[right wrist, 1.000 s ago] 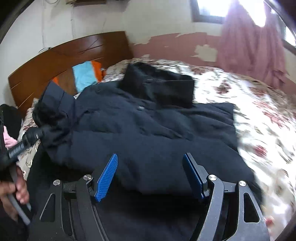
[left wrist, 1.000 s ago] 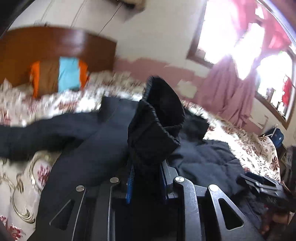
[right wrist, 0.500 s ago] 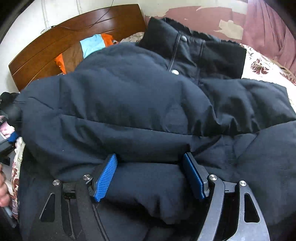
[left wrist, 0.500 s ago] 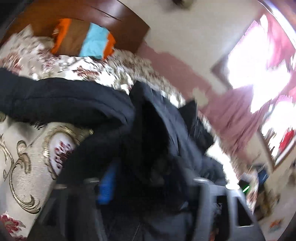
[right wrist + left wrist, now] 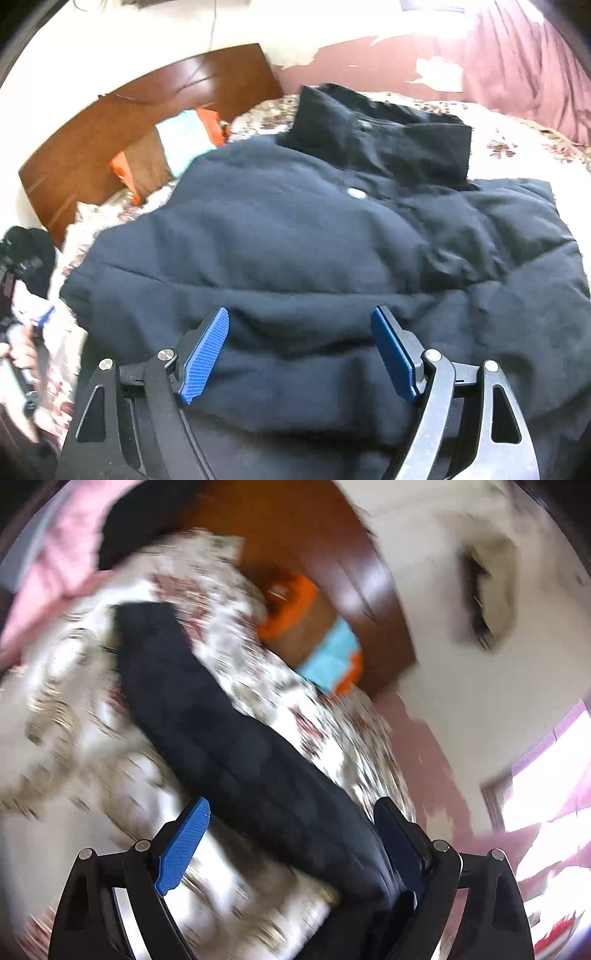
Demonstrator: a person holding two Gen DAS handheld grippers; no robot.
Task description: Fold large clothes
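- Dark navy padded jacket (image 5: 314, 266) — it lies spread over the bed with the floral cream bedspread (image 5: 517, 136), filling most of the right wrist view; its black collar (image 5: 384, 136) sits at about 12 o'clock, with a small silver snap (image 5: 356, 192) just below it.
- Right claw (image 5: 299, 350): the blue-padded fingers (image 5: 205, 356) stand fairly wide and are opening. A puffy fold of the jacket bulges up between them, but the pads do not press on it.
- Left claw (image 5: 291, 845): its jaws are wide and opening. The view is tilted and blurred by motion.
- In the left wrist view a long dark navy sleeve (image 5: 229, 738) of the jacket runs from 11 o'clock down toward 5 o'clock across the bedspread. Its near end lies against the right-side finger (image 5: 400, 845); the blue pad on the other finger stands clear of the cloth.
- Brown wooden headboard (image 5: 122, 125) at 10 o'clock in the right wrist view, with an orange, brown and light-blue striped pillow (image 5: 173, 151) leaning against it — just beyond the jacket's shoulder.
- At 9 o'clock in the right wrist view, a person's hand (image 5: 16, 354) grips a dark handle at the edge of the bed.
- Mauve curtain (image 5: 524, 62) at 1 o'clock, against a wall with peeling pink paint (image 5: 369, 62).
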